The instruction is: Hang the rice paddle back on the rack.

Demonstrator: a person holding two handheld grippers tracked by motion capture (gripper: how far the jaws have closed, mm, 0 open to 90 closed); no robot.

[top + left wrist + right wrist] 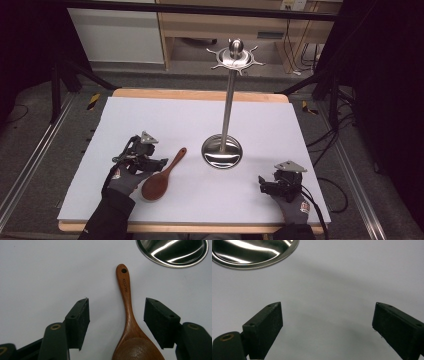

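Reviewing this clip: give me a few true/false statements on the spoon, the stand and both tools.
1. The wooden spoon lies between the left tool's open jaws. True.
2. The spoon hangs from the metal stand. False: it lies flat on the white table.
3. The right tool is shut on the stand. False: it is open and holds nothing.
4. The spoon's handle end has a hole. True.

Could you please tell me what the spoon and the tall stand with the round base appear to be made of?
The spoon looks like wood with a smooth, reddish-brown varnished finish: grain lines run along the handle, and there is a hanging hole at its tip. The stand seems to be polished metal, probably stainless steel: its base, pole and hooked top are silvery, and the dished base shows bright mirror-like reflections.
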